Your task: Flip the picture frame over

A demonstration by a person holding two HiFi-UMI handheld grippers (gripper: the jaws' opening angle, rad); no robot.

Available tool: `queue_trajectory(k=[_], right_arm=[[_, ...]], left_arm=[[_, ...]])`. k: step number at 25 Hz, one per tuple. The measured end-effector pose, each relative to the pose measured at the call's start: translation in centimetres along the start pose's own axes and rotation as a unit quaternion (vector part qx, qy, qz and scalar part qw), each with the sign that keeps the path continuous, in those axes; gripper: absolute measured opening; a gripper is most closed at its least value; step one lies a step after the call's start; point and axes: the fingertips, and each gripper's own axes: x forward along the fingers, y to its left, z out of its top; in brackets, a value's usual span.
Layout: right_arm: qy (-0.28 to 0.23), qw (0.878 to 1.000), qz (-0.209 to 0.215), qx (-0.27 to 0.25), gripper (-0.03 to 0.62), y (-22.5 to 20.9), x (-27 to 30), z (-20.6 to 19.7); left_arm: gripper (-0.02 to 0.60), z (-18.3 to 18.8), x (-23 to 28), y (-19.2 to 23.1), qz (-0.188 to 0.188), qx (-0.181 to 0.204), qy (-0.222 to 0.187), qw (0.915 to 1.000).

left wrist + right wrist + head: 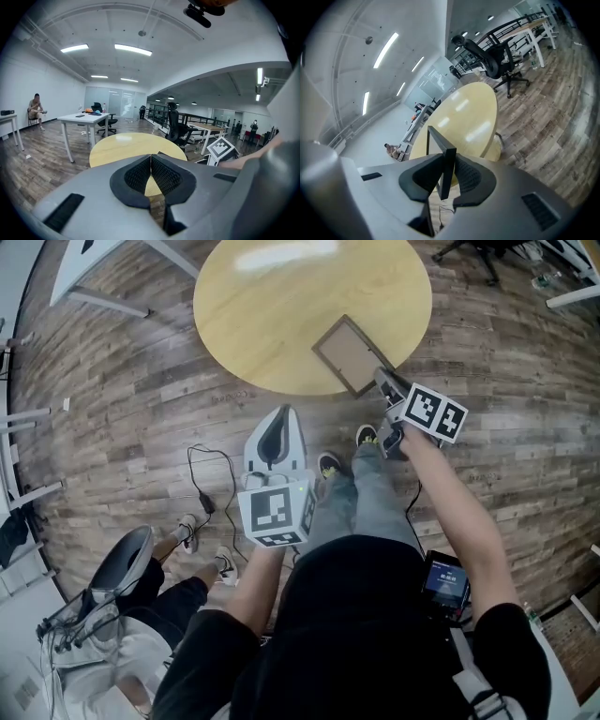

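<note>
Round table sits beneath picture frame, chair beyond.

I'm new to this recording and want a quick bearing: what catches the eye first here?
The right gripper is clamped on the near corner of the dark picture frame, at the near rim of the round yellow table. The left gripper hangs lower, over the wood floor in front of the person's knees, jaws shut and empty.
</note>
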Motion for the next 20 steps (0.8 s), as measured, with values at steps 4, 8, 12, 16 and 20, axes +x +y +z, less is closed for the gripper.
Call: queue_trajectory(k=[4, 8, 12, 16, 20], right_arm=[[0.022, 0.998, -0.019, 0.055, 0.089, -0.6, 0.4, -1.3], [0.033, 0.995, -0.042, 0.088, 0.099, -1.8, 0.8, -2.3], [0.050, 0.993, -0.069, 0.079, 0.122, -2.9, 1.1, -2.8], [0.055, 0.993, -0.079, 0.073, 0.130, -3.2, 1.6, -3.0], [0.062, 0.993, -0.073, 0.071, 0.130, -2.4, 2.1, -3.5]], left_arm=[[0.023, -0.2, -0.2, 0.4, 0.002, -0.002, 0.000, 1.0000], [0.023, -0.1, -0.4, 0.4, 0.002, 0.000, -0.001, 1.0000], [0.023, -0.1, -0.6, 0.5, 0.003, -0.001, -0.001, 1.0000], [0.023, -0.6, -0.6, 0.7, 0.004, -0.001, 0.003, 1.0000], [0.023, -0.9, -0.6, 0.8, 0.005, -0.002, 0.008, 1.0000]])
